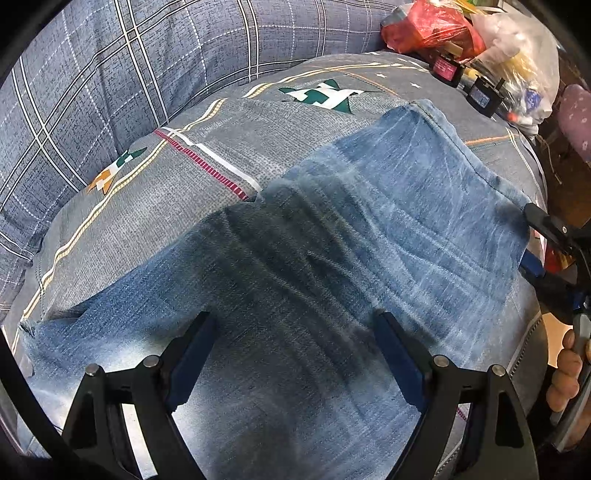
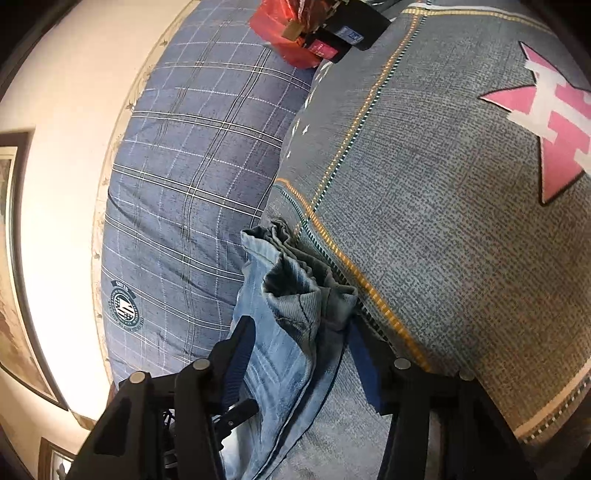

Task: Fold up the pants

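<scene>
Blue jeans (image 1: 332, 236) lie folded across a grey patterned bed cover (image 1: 155, 206). My left gripper (image 1: 295, 321) hovers open just above the jeans, with nothing between its fingers. My right gripper (image 1: 532, 236) is at the jeans' right edge. In the right wrist view the right gripper (image 2: 299, 325) is open around a bunched, creased edge of the jeans (image 2: 291, 295), with cloth lying between its fingers (image 2: 240, 339). The bed cover (image 2: 443, 221) is to the right of it there.
A blue plaid pillow (image 1: 110, 74) lies behind the cover; it also shows in the right wrist view (image 2: 192, 184). Red and white plastic bags (image 1: 432, 26) and small dark boxes (image 1: 484, 94) clutter the far right corner. A cream wall (image 2: 62, 147) is beyond the bed.
</scene>
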Tool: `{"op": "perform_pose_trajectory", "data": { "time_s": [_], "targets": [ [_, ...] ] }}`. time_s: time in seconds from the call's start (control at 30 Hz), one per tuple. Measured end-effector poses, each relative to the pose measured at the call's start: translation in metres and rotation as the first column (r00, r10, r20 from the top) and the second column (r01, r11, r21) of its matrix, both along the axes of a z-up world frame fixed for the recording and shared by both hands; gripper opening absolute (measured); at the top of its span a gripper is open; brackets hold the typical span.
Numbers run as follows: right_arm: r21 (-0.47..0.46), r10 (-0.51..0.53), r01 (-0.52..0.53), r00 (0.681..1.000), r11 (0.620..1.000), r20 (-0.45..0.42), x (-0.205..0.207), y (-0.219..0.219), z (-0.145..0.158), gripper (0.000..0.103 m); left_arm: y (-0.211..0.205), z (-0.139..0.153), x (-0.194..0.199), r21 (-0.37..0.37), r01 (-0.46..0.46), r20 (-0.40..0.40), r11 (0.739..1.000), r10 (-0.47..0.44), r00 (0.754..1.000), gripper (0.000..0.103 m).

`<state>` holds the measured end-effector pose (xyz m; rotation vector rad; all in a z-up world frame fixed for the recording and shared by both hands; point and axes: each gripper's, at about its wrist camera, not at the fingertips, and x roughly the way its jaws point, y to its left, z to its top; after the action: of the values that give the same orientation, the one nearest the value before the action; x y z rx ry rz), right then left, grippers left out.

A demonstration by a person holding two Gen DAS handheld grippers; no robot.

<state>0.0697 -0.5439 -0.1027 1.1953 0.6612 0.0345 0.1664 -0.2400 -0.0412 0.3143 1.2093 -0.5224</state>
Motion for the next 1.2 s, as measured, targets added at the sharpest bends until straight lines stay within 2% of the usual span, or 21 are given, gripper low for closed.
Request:
{"op": "perform_pose_trajectory", "data": {
  "time_s": [0.2, 0.37, 0.4, 0.43, 0.47, 0.57, 0.8, 0.97, 1.07, 1.2],
  "targets": [
    [-0.021, 0.013, -0.014, 1.0, 1.0, -0.007, 0.003, 0.003, 0.0, 0.056, -0.003, 0.003, 0.002, 0.003, -0.007, -0.009, 1.0, 0.007, 1.0, 0.088],
    [-0.089, 0.038, -0.04, 0.999, 0.995, -0.026, 0.009, 0.011, 0.007, 0.056, -0.01, 0.016, 0.01, -0.096, -0.05, -0.081, 0.994, 0.042, 0.996, 0.088],
    [-0.119, 0.044, -0.048, 0.998, 0.992, -0.035, 0.01, 0.013, 0.01, 0.049, -0.013, 0.019, 0.013, -0.118, -0.058, -0.099, 0.991, 0.047, 0.994, 0.088],
    [-0.154, 0.048, -0.055, 0.998, 0.987, -0.051, 0.011, 0.015, 0.012, 0.035, -0.016, 0.022, 0.016, -0.137, -0.065, -0.115, 0.988, 0.05, 0.992, 0.088],
    [-0.184, 0.051, -0.063, 0.996, 0.981, -0.068, 0.012, 0.016, 0.013, 0.028, -0.018, 0.023, 0.019, -0.15, -0.071, -0.129, 0.986, 0.052, 0.99, 0.088],
    [-0.193, 0.061, -0.072, 0.996, 0.979, -0.066, 0.011, 0.017, 0.014, 0.02, -0.03, 0.03, 0.029, -0.196, -0.092, -0.193, 0.976, 0.054, 0.98, 0.088],
    [-0.348, 0.111, -0.12, 0.993, 0.93, -0.046, 0.014, 0.035, 0.035, 0.017, -0.071, 0.045, 0.055, -0.248, -0.092, -0.261, 0.964, 0.025, 0.965, 0.088],
    [-0.421, 0.16, -0.155, 0.987, 0.894, -0.023, 0.016, 0.048, 0.046, 0.016, -0.108, 0.049, 0.067, -0.27, -0.085, -0.308, 0.959, -0.002, 0.951, 0.088],
    [-0.435, 0.197, -0.182, 0.98, 0.882, -0.012, 0.018, 0.056, 0.048, 0.016, -0.126, 0.042, 0.07, -0.254, -0.085, -0.333, 0.963, -0.004, 0.943, 0.088],
    [-0.464, 0.263, -0.232, 0.965, 0.855, 0.001, 0.022, 0.071, 0.053, 0.016, -0.147, 0.033, 0.071, -0.201, -0.03, -0.329, 0.979, -0.039, 0.943, 0.088]
  ]
}}
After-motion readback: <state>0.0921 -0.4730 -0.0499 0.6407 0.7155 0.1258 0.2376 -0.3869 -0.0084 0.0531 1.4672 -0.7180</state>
